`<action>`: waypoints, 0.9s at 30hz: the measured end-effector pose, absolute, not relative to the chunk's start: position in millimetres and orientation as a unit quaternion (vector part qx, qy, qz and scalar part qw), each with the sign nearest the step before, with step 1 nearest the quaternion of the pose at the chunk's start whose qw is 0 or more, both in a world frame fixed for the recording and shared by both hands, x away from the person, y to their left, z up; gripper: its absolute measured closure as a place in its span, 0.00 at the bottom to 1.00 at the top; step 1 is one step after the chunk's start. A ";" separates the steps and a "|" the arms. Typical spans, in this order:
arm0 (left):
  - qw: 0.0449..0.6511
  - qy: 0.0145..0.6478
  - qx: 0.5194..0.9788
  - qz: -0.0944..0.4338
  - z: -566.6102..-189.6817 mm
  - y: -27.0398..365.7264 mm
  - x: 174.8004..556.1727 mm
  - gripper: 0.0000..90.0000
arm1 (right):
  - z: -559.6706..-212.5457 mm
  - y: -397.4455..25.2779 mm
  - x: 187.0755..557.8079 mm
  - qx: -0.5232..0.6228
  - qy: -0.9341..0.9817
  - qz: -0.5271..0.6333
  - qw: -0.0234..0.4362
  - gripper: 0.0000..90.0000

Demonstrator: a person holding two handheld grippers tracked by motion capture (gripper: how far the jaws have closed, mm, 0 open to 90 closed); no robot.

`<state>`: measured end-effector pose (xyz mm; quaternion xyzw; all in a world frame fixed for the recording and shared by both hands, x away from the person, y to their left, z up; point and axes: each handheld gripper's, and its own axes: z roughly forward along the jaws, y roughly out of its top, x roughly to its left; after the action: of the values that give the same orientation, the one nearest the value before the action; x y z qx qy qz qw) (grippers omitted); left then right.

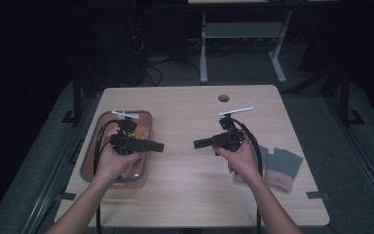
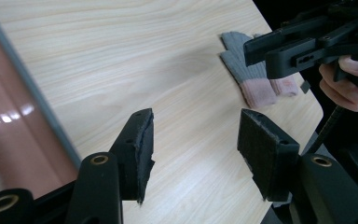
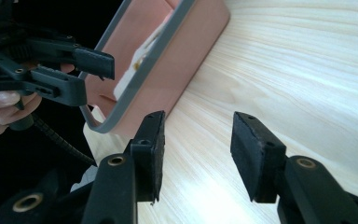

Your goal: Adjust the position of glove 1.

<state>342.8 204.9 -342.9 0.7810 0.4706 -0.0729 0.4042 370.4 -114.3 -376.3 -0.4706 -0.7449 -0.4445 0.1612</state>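
A light wooden table (image 1: 190, 185) fills the frame's middle. A grey-rimmed tray (image 1: 90, 142) lies at its left, grey-and-pink gloves (image 1: 282, 168) at its lower right edge.

A pale wooden table with rounded corners (image 1: 190, 190) stands on a grey floor, a small round dark hole (image 1: 223, 98) near its far edge. On its left side lies a shallow grey-rimmed tray with a pinkish inside (image 1: 88, 153). The left hand (image 1: 111, 163) holds the black left gripper (image 1: 158, 146) over the tray's right edge, jaws pointing right towards the table's middle. The right hand (image 1: 241, 158) holds the black right gripper (image 1: 198, 143) facing it — jaws pointing left, the two tips near each other but apart. Whether either stands open cannot be told from above. Just right of the right hand lie grey knitted gloves with pink cuffs (image 1: 282, 168) — flat on the wood near the table's right edge.
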 end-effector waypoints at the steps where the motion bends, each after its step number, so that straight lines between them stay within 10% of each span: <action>1: 0.407 0.470 0.780 -0.074 -343.3 201.9 341.9 0.50 | -376.7 -116.7 369.4 -0.471 -0.745 -0.444 0.162 0.60; 27: 0.415 0.426 0.798 -0.096 -349.4 151.7 329.8 0.42 | -384.2 -173.3 346.3 -0.499 -0.739 -0.431 0.136 0.56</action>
<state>329.8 151.7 -349.4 0.7977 0.4265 -0.0957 0.4155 346.3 -173.3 -384.2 -0.4995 -0.7392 -0.4308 0.1361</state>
